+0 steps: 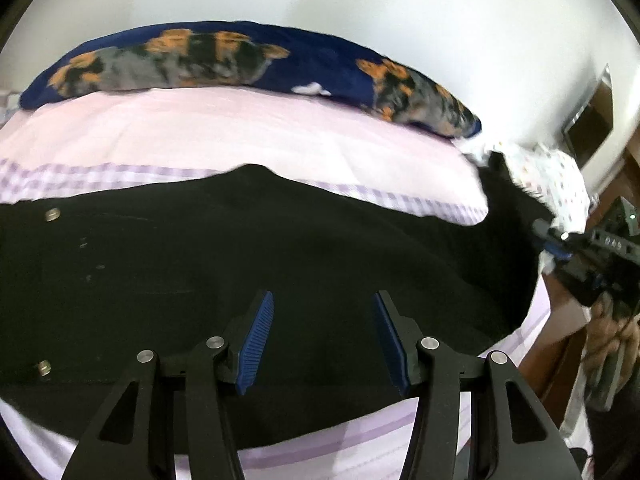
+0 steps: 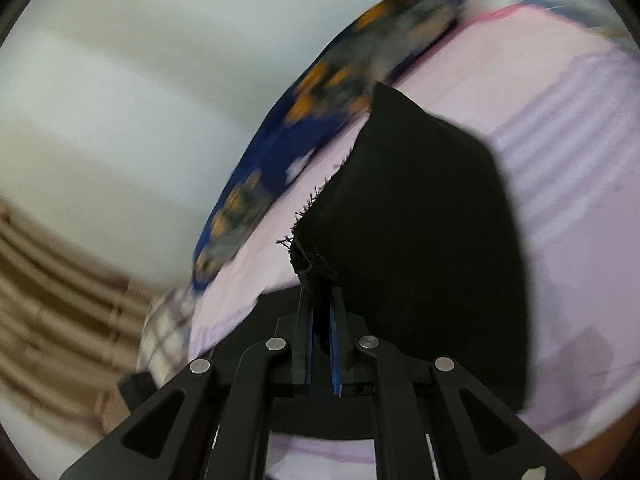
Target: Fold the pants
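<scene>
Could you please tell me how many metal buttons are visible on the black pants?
2: one round silver metal button at the black pants' upper left, another below it near the left edge; folded fabric may hide others.

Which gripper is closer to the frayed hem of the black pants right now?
Right. The right gripper is clamped on the pants right at the frayed hem. The left gripper hovers open above the spread cloth near the metal buttons, away from that hem.

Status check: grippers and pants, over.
Left gripper open, hovering over black pants. Right gripper shut on frayed leg hem, lifted. Path unobstructed.
</scene>
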`<state>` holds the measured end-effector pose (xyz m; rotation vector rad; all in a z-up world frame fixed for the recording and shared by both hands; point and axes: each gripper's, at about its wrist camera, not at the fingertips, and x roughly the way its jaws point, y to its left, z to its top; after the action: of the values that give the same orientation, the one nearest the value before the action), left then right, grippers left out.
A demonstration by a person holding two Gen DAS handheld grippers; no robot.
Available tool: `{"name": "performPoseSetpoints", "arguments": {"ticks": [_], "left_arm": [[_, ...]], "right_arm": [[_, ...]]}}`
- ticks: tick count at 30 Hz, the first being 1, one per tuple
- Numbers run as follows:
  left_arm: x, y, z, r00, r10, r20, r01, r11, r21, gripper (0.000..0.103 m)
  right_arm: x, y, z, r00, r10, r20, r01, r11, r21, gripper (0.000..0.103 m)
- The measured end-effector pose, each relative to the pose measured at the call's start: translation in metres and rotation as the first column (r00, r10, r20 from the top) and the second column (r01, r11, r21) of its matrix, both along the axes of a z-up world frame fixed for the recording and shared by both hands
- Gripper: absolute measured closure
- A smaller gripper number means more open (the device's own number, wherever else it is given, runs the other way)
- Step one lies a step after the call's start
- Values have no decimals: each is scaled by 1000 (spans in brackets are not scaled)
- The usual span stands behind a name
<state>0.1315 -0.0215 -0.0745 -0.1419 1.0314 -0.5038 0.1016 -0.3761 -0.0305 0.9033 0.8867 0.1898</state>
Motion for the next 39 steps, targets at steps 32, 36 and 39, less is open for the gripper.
{"name": "performPoseSetpoints", "arguments": {"ticks": [32, 36, 39], "left_arm": [[19, 16, -39, 928, -43, -369, -80, 947, -310, 50], [38, 12, -48, 916, -22, -400, -114, 943, -313, 50], [56, 3, -46, 926, -6, -377, -118, 945, -306, 50]], "right_arm": [[-13, 57, -12, 997, 78, -12, -78, 995, -56, 45], [-7, 62, -19, 995, 93, -40, -95, 994, -51, 45], [-5, 65, -22, 992, 114, -48, -116, 992, -52, 45]]}}
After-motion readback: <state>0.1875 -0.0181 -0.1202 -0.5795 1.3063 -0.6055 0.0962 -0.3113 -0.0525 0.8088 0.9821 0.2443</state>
